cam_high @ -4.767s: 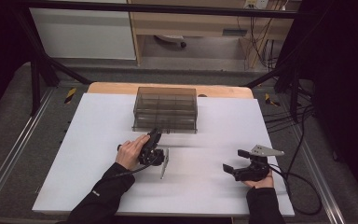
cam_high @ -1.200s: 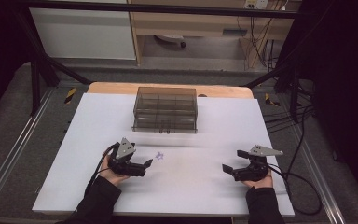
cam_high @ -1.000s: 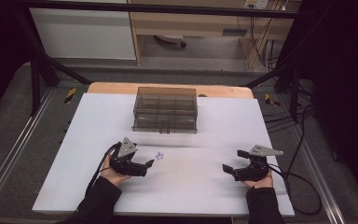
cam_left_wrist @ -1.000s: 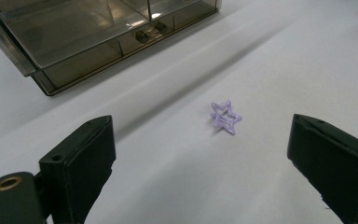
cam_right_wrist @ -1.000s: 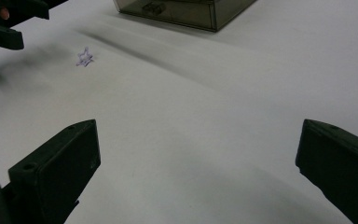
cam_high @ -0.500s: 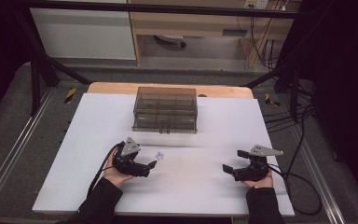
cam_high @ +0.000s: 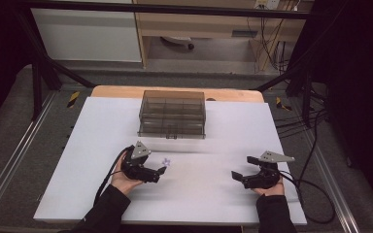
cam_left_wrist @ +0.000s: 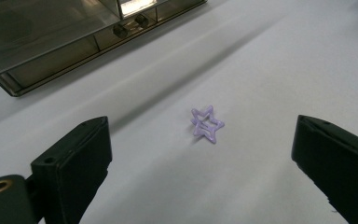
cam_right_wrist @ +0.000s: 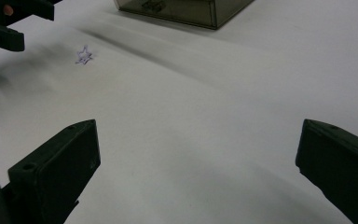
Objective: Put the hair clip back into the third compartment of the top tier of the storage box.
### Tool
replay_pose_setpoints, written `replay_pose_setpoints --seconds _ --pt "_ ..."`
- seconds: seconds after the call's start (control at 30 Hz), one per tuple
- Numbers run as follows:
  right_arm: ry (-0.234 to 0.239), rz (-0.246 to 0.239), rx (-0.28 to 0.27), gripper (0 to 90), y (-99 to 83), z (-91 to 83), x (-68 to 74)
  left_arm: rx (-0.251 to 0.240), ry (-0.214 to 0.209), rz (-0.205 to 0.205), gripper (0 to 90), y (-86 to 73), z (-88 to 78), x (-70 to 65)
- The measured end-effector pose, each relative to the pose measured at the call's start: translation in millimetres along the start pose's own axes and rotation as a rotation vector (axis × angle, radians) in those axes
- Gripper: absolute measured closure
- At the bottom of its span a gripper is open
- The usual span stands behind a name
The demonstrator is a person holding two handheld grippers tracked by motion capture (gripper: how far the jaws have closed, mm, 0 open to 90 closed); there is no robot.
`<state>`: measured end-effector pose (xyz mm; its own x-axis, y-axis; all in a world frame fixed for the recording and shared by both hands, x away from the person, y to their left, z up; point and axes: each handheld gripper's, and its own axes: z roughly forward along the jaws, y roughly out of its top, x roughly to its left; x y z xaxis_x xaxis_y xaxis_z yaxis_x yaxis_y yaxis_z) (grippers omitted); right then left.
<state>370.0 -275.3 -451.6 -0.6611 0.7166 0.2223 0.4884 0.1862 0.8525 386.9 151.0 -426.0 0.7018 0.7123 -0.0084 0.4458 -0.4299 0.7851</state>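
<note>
The purple star point(cam_left_wrist: 207, 123), a small open outline of a thing, is lying flat on the white table point(cam_high: 102, 126), just ahead of the left gripper point(cam_high: 161, 171) and well short of the smoky drawer box point(cam_high: 173, 114) at the far side. From where I am standing, the left gripper is lining up on it with its jaws spread wide, one on either side of the star and neither touching it. The right gripper point(cam_high: 235, 174) is resting far off to the other side, its jaws likewise parted and holding nothing.

To my eye the pickup is the job in hand, and the star is so thin that it is asking for care. I would bring the gripper low until the jaw tips are nearly brushing the table, keep the star centred between them, and close slowly across two opposite points rather than across a gap in the outline. Closing fast or high would likely flick it away or pass over it. The box's drawers, with their small knobs point(cam_left_wrist: 131, 26), are looking shut, so the right gripper may be needed there.
</note>
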Motion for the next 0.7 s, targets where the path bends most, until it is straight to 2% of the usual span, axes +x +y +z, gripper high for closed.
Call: replay_pose_setpoints --seconds 0.33,0.53,0.7 --pt "0.000 -0.001 -0.002 0.3 0.0 -0.3 -0.1 0.022 -0.004 -0.045 7.3 4.9 14.3 5.3" --pt "-0.001 0.000 -0.001 0.3 0.0 -0.2 -0.2 0.021 0.012 -0.070 14.3 4.1 16.8 9.7" --pt "-0.001 -0.001 0.004 0.4 -0.3 0.4 -0.1 0.032 0.000 -0.085 20.7 3.3 20.6 11.3"
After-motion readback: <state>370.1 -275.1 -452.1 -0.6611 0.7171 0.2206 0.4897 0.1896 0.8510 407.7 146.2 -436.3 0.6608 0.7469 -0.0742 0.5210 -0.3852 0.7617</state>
